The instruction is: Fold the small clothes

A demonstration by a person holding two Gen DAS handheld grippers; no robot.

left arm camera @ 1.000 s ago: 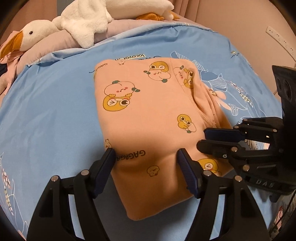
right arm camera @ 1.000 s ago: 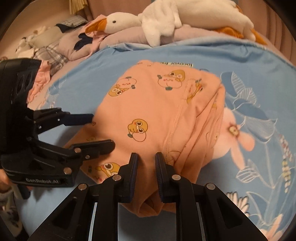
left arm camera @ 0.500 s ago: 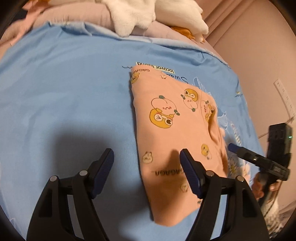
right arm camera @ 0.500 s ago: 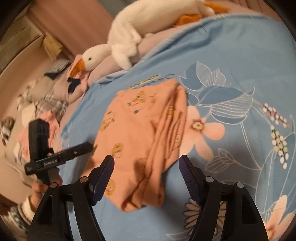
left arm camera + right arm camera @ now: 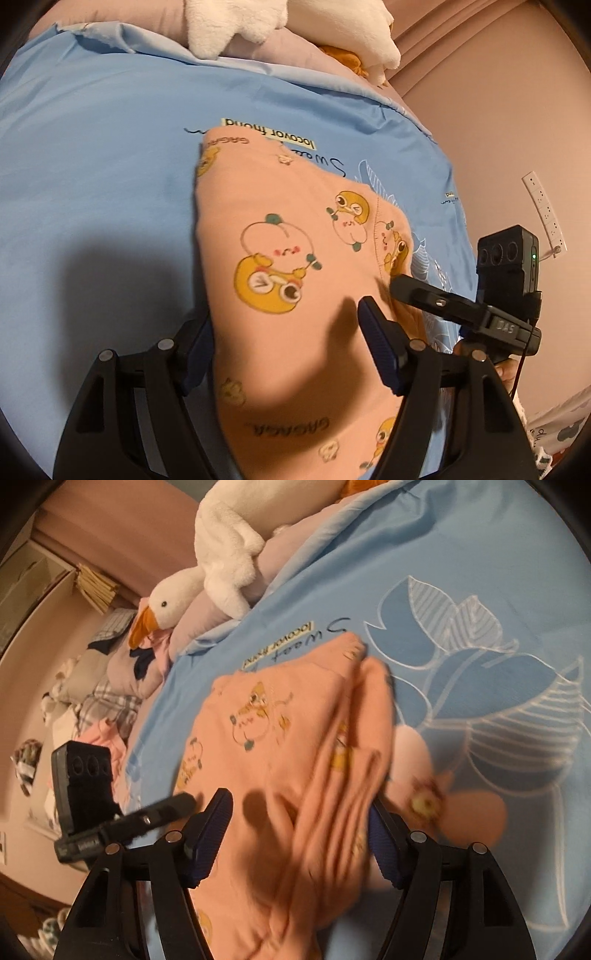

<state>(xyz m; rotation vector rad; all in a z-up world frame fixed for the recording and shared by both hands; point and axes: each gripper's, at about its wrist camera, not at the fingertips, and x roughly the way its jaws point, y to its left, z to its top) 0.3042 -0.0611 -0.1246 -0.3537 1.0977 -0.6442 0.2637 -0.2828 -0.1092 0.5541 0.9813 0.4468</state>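
Observation:
A folded peach garment (image 5: pixel 295 280) with yellow cartoon prints lies on the blue bedsheet (image 5: pixel 92 166); it also shows in the right wrist view (image 5: pixel 288 760). My left gripper (image 5: pixel 291 343) is open, its fingers straddling the garment's near part, the left finger partly hidden under the cloth edge. My right gripper (image 5: pixel 299 830) is open, its fingers either side of the garment's bunched right edge. Each gripper shows in the other's view: the right one (image 5: pixel 461 306) at the garment's right side, the left one (image 5: pixel 147 819) at its left side.
A white plush goose (image 5: pixel 221 561) lies on pillows at the bed's head. A pile of clothes (image 5: pixel 99 716) sits beyond the left bed edge. A wall with a power strip (image 5: pixel 546 214) stands to the right of the bed.
The right gripper opened and let go of the garment's edge. Both grippers drew back, then came in low over the folded garment again.

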